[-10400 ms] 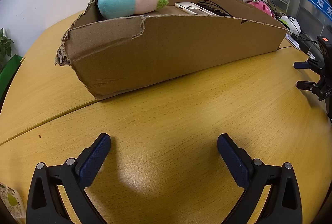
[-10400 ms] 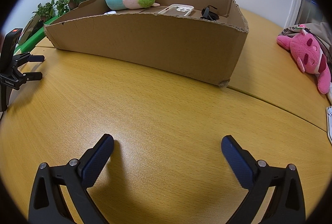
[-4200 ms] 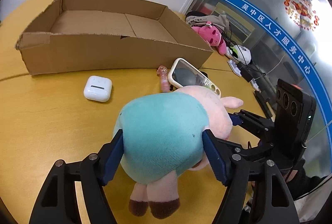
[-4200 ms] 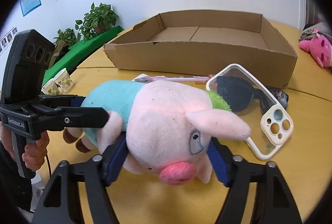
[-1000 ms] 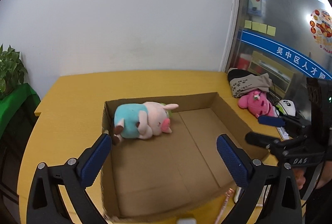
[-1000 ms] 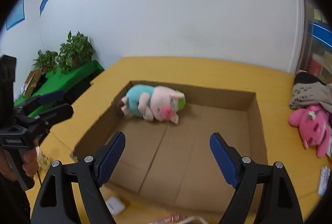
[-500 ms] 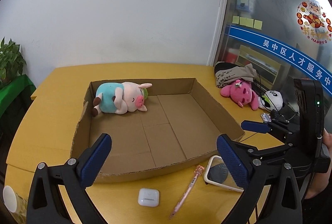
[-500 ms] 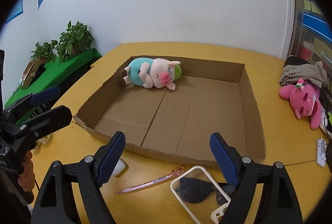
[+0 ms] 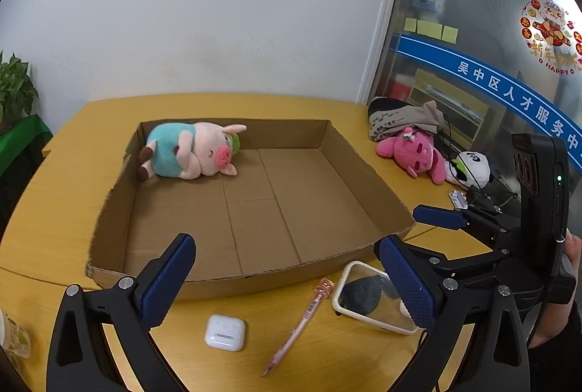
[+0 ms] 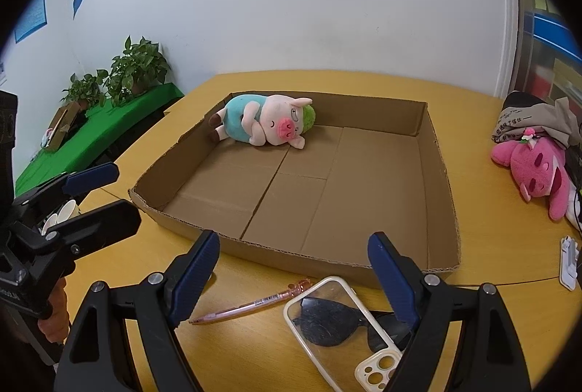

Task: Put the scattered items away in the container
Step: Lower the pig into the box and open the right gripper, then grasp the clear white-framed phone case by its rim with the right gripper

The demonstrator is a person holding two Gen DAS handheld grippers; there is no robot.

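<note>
One cardboard box (image 9: 367, 181) sits on the tabletop (image 9: 72, 210), and it holds one plush pig (image 9: 189, 154). In front of the box lie one white earbud case (image 9: 224, 332), one pink pen (image 9: 298, 319), one clear phone case (image 9: 371, 297) and one pair of dark sunglasses (image 10: 334, 319). Off to the side are one pink plush toy (image 9: 414, 152) and one panda plush (image 9: 473, 166). Two paper cups (image 10: 62, 214) show at the tabletop's edge.
</note>
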